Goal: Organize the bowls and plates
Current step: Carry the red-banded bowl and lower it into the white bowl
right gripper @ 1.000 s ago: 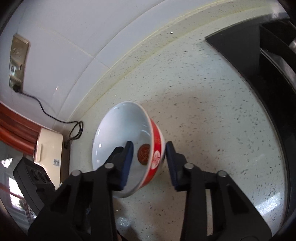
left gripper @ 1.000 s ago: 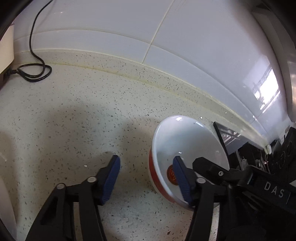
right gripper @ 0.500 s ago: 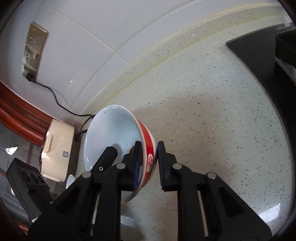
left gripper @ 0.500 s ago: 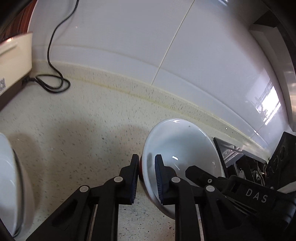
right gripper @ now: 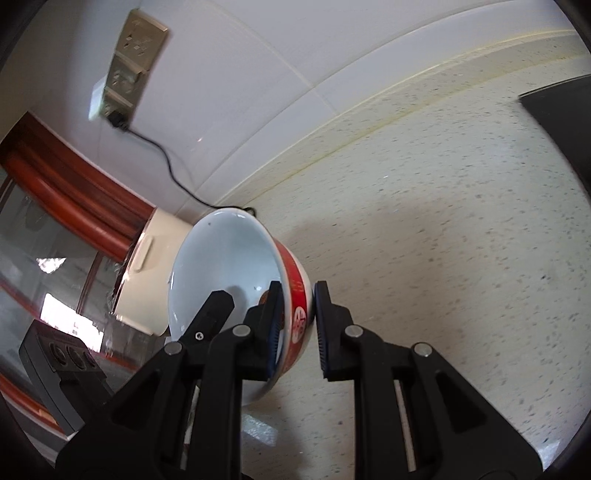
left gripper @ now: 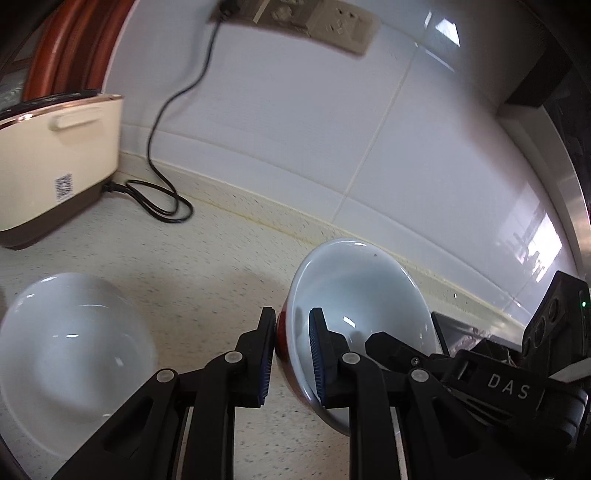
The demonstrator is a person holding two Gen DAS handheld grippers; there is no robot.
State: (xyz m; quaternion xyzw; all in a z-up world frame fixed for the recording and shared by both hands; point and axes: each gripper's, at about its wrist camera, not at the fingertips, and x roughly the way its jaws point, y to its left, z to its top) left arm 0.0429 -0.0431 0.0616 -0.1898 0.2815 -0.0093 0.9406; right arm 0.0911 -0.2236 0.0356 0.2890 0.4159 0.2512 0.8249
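We hold one red-and-white bowl (left gripper: 354,295) with both tongs at once, tipped on its side above the speckled table (left gripper: 207,258). Our left tongs (left gripper: 291,354) are closed on the bowl's wall, one blue pad (left gripper: 317,354) inside against the white glaze and the other outside against the red band. Our right tongs (right gripper: 295,325) are clamped on the same bowl (right gripper: 225,266) from the opposite side of its rim, with one pad inside and one on the red outer wall beside a white emblem; in that view the outer pad looks only just against the wall, and we cannot tell how firmly it presses. In the right wrist view the bowl's mouth faces left, toward the cream appliance (right gripper: 147,273).

A second, plain white bowl (left gripper: 70,343) sits on the table near its front edge, to the left of our left tongs and apart from them. The cream appliance (left gripper: 55,162) stands at the table's back left, against the tiled wall (left gripper: 295,122). Its black cord (left gripper: 166,147) loops on the table and climbs to a wall socket (left gripper: 306,18). A dark stovetop (right gripper: 561,107) edges into the table's right side.
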